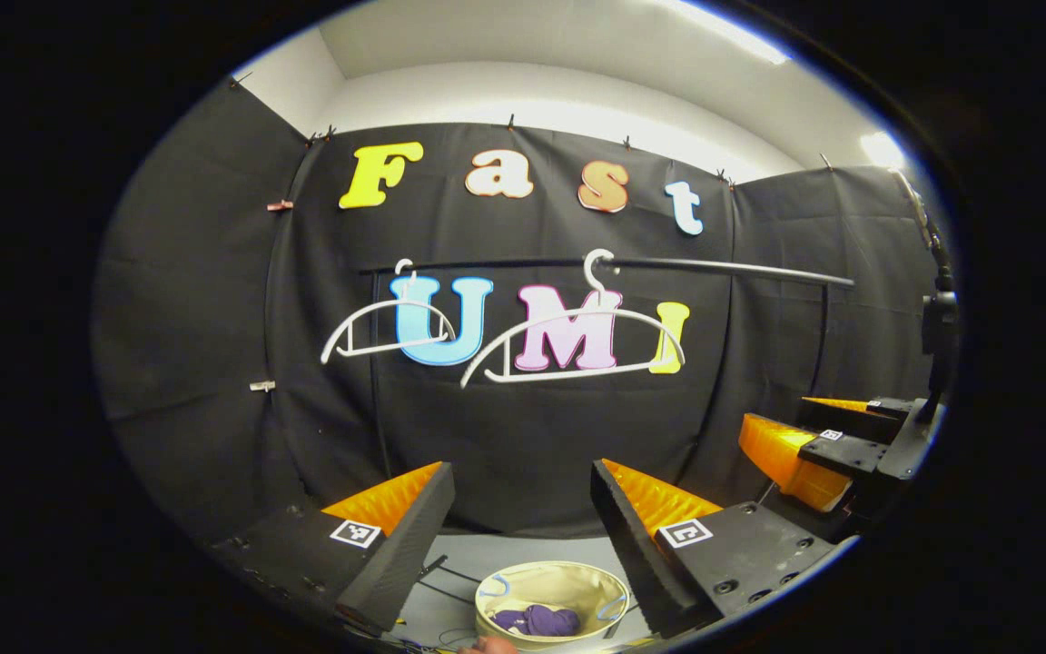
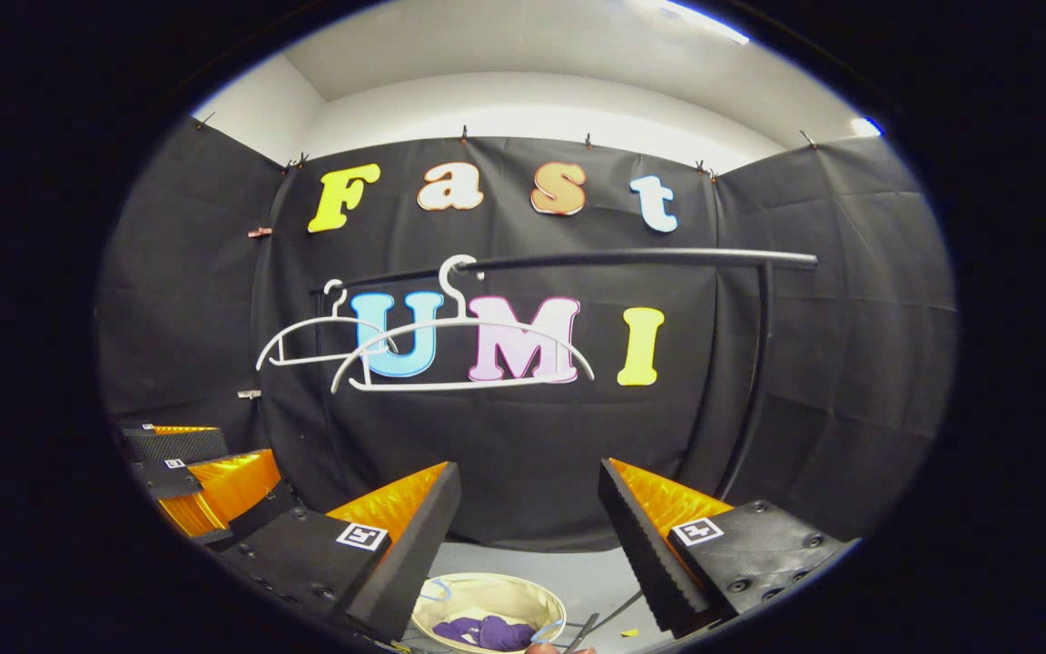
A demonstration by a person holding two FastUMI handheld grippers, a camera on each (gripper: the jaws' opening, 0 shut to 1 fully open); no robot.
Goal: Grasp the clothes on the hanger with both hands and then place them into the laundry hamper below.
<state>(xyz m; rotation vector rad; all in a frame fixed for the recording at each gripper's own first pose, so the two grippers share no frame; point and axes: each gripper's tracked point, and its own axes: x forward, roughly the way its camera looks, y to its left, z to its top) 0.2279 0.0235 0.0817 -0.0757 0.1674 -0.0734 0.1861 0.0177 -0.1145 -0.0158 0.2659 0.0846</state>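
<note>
- We see the purple clothes (image 1: 537, 621) lying bunched in the bottom of the laundry hamper (image 1: 577, 581), which stands on the grey floor (image 1: 487, 554) below the rail; in the right gripper view the same clothes (image 2: 487, 631) sit inside the hamper (image 2: 496, 595).
- Above, we count two white hangers on the black rail (image 1: 714, 266): the nearer hanger (image 1: 577, 350) and the farther hanger (image 1: 387, 327), both bare and hooked over the rail.
- Our left gripper (image 1: 523, 518) has its two fingers spread wide apart, with nothing between them; the hamper shows through the gap.
- Our right gripper (image 2: 530, 522) is likewise spread wide and holds nothing.
- In the left gripper view we find the right gripper (image 1: 814, 450) off to the right side, raised and clear of the hangers.
- In the right gripper view the left gripper (image 2: 201, 481) sits at the left edge.
</note>
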